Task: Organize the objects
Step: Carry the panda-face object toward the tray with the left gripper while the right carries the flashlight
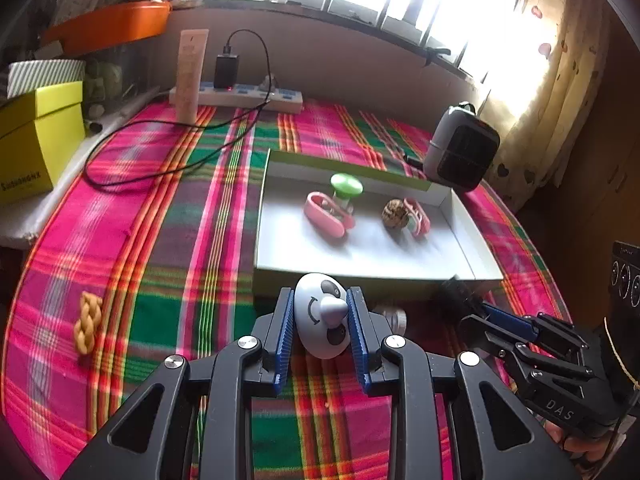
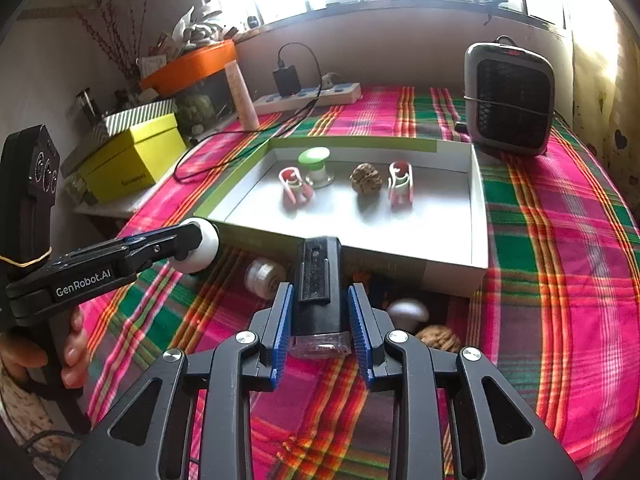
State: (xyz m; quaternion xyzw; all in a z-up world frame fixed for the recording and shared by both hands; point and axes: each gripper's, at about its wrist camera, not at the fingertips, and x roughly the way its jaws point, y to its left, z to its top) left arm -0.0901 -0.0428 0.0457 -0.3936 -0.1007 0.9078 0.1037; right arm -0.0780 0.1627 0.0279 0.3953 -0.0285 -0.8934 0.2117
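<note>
Blue-padded fingers of the left gripper (image 1: 320, 322) clamp a white panda toy (image 1: 322, 314), held just short of the tray's (image 1: 360, 268) near wall at 12 o'clock. At 3 o'clock in that view the right gripper (image 2: 320, 320) grasps a black clip-like gadget (image 2: 318, 280) with a clear end, its pads pressed on both sides, also just before the tray's near edge.

Four things already lie in the tray: a pink clip (image 2: 294, 186) at its left, touching or just beside a green-capped stand (image 2: 316, 166), then a walnut (image 2: 366, 178) and a second pink clip (image 2: 400, 182) side by side toward 1 o'clock. So I judge the sorting roughly half done.

Left on the plaid cloth (image 2: 560, 240): a small white spool (image 2: 262, 276) at 11 o'clock from the right gripper, a white mushroom (image 2: 408, 312) and a second walnut (image 2: 438, 338) at 2 o'clock, tucked against the tray's front wall, and a braided tan piece (image 1: 88, 322) far out at 9 o'clock from the left gripper. Whether that braid belongs to the set, I cannot tell.

Both held items look ready to go over the wall next; after them about four pickups remain
</note>
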